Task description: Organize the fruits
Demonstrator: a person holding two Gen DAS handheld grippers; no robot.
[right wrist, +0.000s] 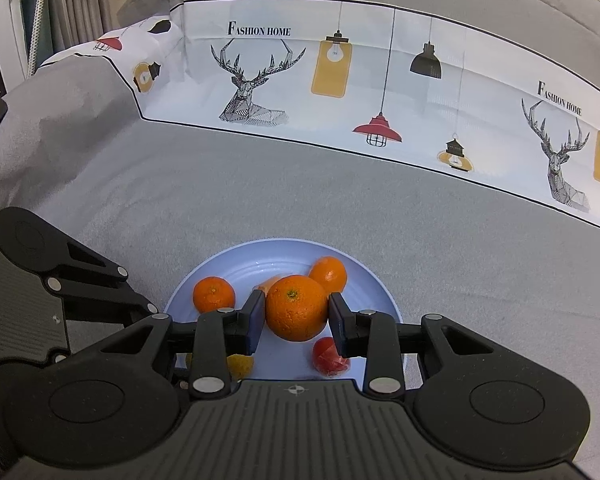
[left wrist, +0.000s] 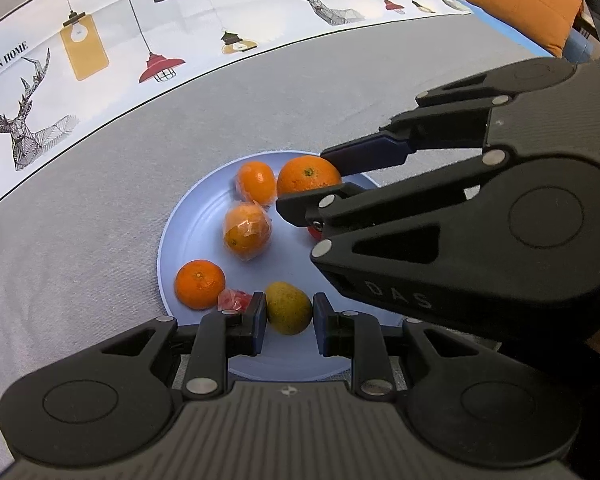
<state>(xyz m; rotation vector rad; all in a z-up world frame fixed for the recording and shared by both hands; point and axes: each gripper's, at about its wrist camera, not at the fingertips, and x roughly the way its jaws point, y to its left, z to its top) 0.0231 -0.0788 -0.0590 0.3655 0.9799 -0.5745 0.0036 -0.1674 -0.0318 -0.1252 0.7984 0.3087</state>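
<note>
— So, from the left: what is the left gripper [left wrist: 289,322] doing?

— It reaches over the near rim of the blue plate [left wrist: 172,240], fingers on either side of a yellow-green fruit [left wrist: 288,312]. Whether they pinch it, I cannot tell.

— And the right gripper [right wrist: 296,320]?

— It has closed on the big orange [right wrist: 296,307], one pad pressed to each flank, over the plate.

— Why the plate?

— Probably it's the collecting spot; three smaller oranges and red pieces already lie there.
</note>
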